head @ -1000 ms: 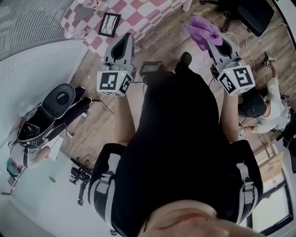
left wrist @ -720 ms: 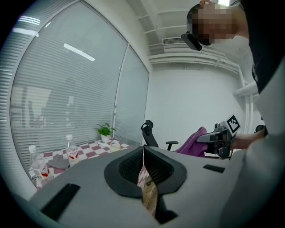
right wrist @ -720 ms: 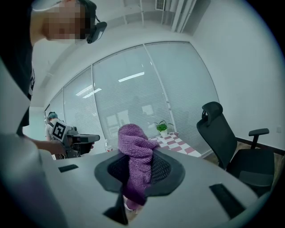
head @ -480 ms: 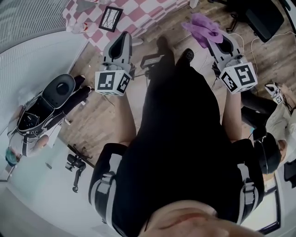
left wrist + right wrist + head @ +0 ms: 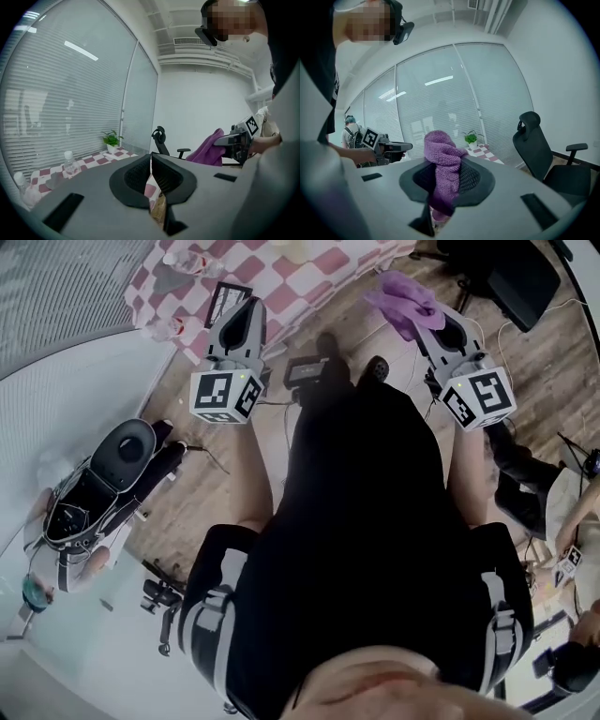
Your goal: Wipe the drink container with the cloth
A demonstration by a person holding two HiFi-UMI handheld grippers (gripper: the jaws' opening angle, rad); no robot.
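Observation:
My right gripper [image 5: 431, 322] is shut on a purple cloth [image 5: 405, 302], which bunches up out of the jaws and hangs below them [image 5: 442, 168]. My left gripper [image 5: 244, 317] is shut with nothing in it, its pads meeting [image 5: 151, 161]. Both are held in the air in front of the person, short of a table with a red-and-white checked cover [image 5: 309, 268]. Clear plastic bottles stand on that table [image 5: 169, 329] [image 5: 69, 162]. From the left gripper view I see the right gripper [image 5: 236, 140] with the cloth [image 5: 208, 151] off to the right.
A black-framed flat thing [image 5: 225, 298] lies on the table. A potted plant [image 5: 111, 139] stands at the window. Black office chairs [image 5: 511, 273] [image 5: 536, 150] are at the right. A black chair [image 5: 122, 451] and a tripod [image 5: 159, 596] are at the left, by the glass wall. People are at the right edge [image 5: 562, 559].
Both grippers have shifted up the view towards the checked table, and more of the table shows. The cloth stays in the right gripper. The person at the right has moved away.

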